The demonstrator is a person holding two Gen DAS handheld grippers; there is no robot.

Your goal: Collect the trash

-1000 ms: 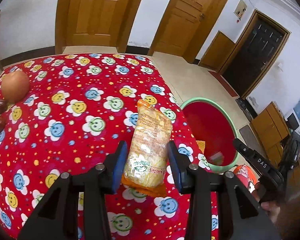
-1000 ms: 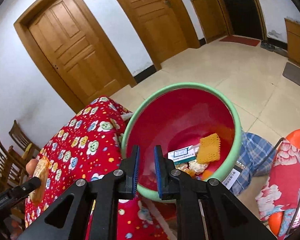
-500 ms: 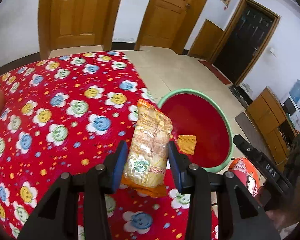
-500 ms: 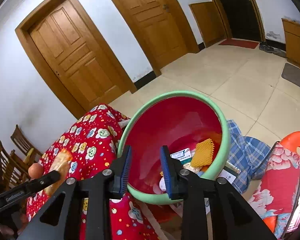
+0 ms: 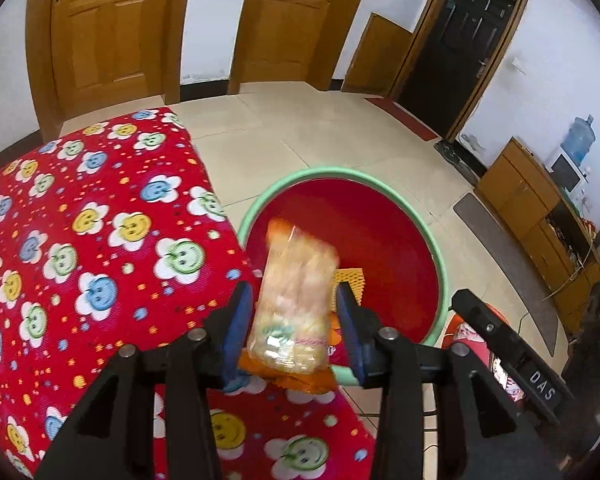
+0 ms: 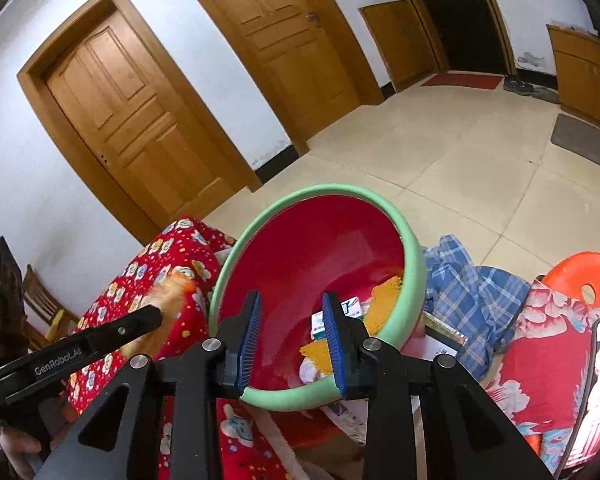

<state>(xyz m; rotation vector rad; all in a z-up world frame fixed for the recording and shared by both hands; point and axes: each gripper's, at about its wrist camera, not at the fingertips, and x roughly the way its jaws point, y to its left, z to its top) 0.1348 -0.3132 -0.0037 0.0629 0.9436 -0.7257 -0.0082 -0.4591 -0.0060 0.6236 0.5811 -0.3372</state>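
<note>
The left gripper [image 5: 296,320] squeezes the blurry snack bag [image 5: 296,300], probably right above the red bin [image 5: 440,256], so next it should let go, while the right gripper [image 6: 292,336] waits wide apart, holding nothing.

Desk cloth [image 5: 100,240]: red, printed with yellow, blue and green smiley flowers. Basin [image 5: 440,264]: red inside, mint-green rim. Snack packet [image 5: 296,300]: pale yellow, orange ends. Tool pads [image 6: 252,336]: blue. Shirt [image 6: 472,288]: blue plaid. Stool [image 6: 588,272]: orange.
</note>
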